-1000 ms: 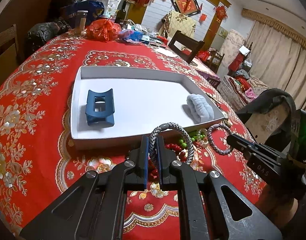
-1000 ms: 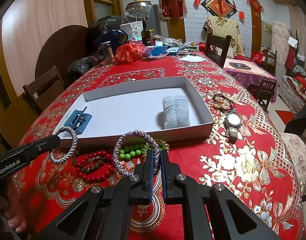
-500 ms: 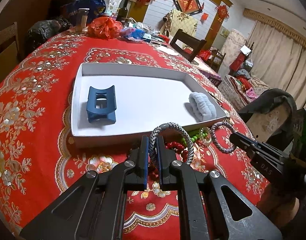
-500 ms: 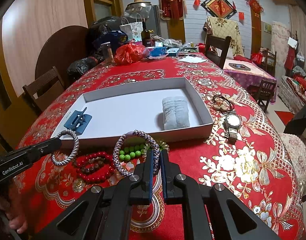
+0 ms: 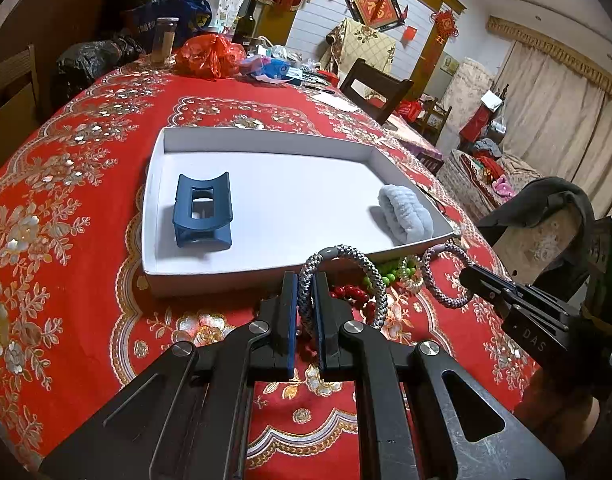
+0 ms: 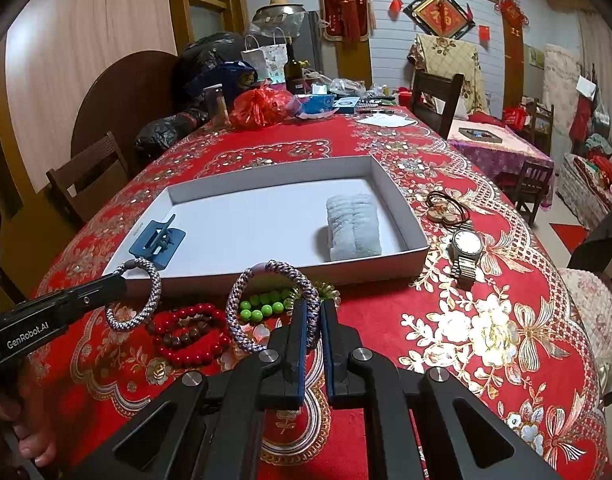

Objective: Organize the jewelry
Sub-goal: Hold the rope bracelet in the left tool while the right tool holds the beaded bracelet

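Grey braided bracelet (image 5: 348,276) pinched in left gripper (image 5: 304,304), pinkish braided bracelet (image 6: 273,300) clamped in right gripper (image 6: 312,328), both lifted just short of white tray (image 5: 265,276); clear near wall, lower over bare floor between blue hair claw (image 5: 201,212) and pale scrunchie (image 5: 406,214), release separately

Both tongs are black, with silver round screws and thin blue pads inside the fingers. The left tongs (image 6: 123,280) carry white letters "GenRobot.AI"; the right tongs (image 5: 466,276) show "DAS" and a green light.
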Available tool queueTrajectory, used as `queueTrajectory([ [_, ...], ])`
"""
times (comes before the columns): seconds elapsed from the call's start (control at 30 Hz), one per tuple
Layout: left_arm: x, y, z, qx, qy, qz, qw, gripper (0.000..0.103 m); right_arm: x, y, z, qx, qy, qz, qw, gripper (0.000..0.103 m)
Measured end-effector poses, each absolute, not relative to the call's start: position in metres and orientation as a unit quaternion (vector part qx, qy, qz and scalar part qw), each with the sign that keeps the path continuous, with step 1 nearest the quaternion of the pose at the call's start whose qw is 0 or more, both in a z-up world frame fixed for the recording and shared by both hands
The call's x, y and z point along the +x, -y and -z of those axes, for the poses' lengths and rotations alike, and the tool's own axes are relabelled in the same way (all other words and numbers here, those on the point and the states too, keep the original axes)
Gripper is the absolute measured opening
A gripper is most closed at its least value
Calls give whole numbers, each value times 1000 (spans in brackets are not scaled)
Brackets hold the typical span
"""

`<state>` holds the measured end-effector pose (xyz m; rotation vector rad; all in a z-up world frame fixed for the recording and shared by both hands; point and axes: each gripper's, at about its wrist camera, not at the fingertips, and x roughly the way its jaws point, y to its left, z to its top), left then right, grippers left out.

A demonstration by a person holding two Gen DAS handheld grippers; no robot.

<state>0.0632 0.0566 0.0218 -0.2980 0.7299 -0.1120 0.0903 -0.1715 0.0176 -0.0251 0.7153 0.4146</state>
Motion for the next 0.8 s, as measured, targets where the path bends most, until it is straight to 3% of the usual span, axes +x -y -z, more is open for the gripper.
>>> queueTrajectory([
  [0.8, 67, -61, -23, -145, -354, 49, 923, 6, 91, 171, -19, -12, -345, -202, 917, 6],
])
